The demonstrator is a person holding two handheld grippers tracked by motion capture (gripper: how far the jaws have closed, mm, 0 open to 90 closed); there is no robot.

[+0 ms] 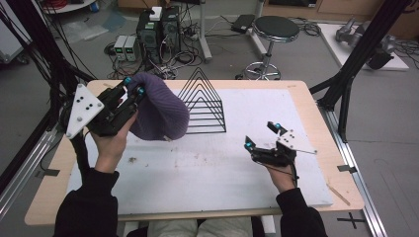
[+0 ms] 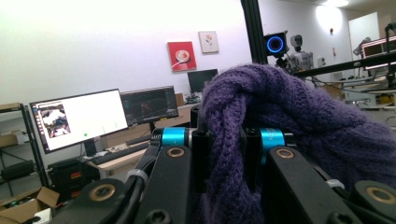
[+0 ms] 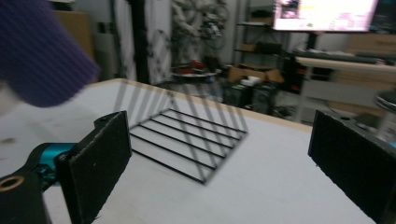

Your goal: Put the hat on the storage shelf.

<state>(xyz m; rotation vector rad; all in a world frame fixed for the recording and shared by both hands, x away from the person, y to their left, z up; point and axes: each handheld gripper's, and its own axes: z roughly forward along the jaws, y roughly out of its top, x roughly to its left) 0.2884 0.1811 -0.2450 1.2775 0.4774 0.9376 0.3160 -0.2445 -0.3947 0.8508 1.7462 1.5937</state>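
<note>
A white mat [image 1: 207, 168] covers the wooden table [image 1: 49, 197], grey floor around. The left gripper [image 1: 132, 91] clamps the purple knit hat [image 1: 160, 113], lifted beside the black wire rack [image 1: 202, 103]. The right gripper [image 1: 264, 136] hovers, jaws apart.

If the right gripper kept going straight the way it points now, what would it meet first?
Probably the black wire rack: seen from the right gripper, it lies on the table straight ahead between the open jaws. The purple knit hat hangs off to one side. Depth is hard to judge.
</note>
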